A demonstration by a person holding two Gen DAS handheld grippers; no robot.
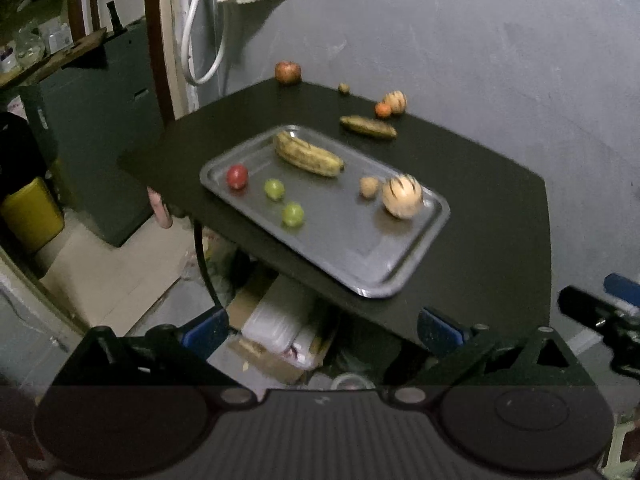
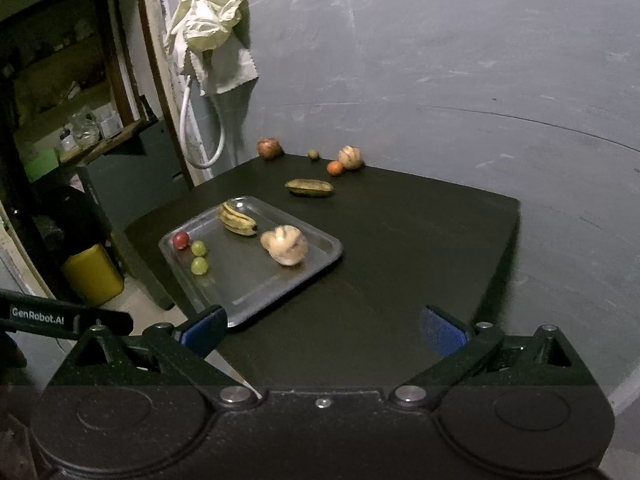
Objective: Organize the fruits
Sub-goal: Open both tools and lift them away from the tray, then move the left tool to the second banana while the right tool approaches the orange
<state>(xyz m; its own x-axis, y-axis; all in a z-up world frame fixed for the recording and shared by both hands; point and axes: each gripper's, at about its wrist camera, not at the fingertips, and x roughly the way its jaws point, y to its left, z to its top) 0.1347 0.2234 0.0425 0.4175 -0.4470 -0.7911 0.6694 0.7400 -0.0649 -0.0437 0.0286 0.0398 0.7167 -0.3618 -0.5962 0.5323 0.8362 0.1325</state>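
Note:
A steel tray [image 1: 412, 268] [image 2: 248, 300] lies on the black table [image 1: 500, 220] [image 2: 400, 260]. On it are a banana [image 1: 308, 154] [image 2: 238, 219], a red fruit [image 1: 237, 176] [image 2: 181, 240], two green fruits [image 1: 274, 189] [image 1: 293, 214] [image 2: 199, 248], a small brown fruit [image 1: 368, 186] and a striped tan fruit [image 1: 402, 196] [image 2: 285, 245]. At the table's back lie a second banana [image 1: 368, 126] [image 2: 309, 187], an apple [image 1: 287, 72] [image 2: 269, 147], a small fruit [image 1: 343, 88], an orange fruit [image 1: 383, 109] [image 2: 335, 168] and another striped fruit [image 1: 396, 101] [image 2: 350, 157]. My left gripper [image 1: 322, 328] and right gripper [image 2: 322, 326] are open and empty, short of the tray.
A grey wall [image 2: 440, 80] backs the table. A yellow container [image 1: 32, 212] [image 2: 93, 274] stands on the floor at left. Boxes and clutter [image 1: 280, 332] lie under the table. A cloth and white hose [image 2: 204, 40] hang on the wall left of the table.

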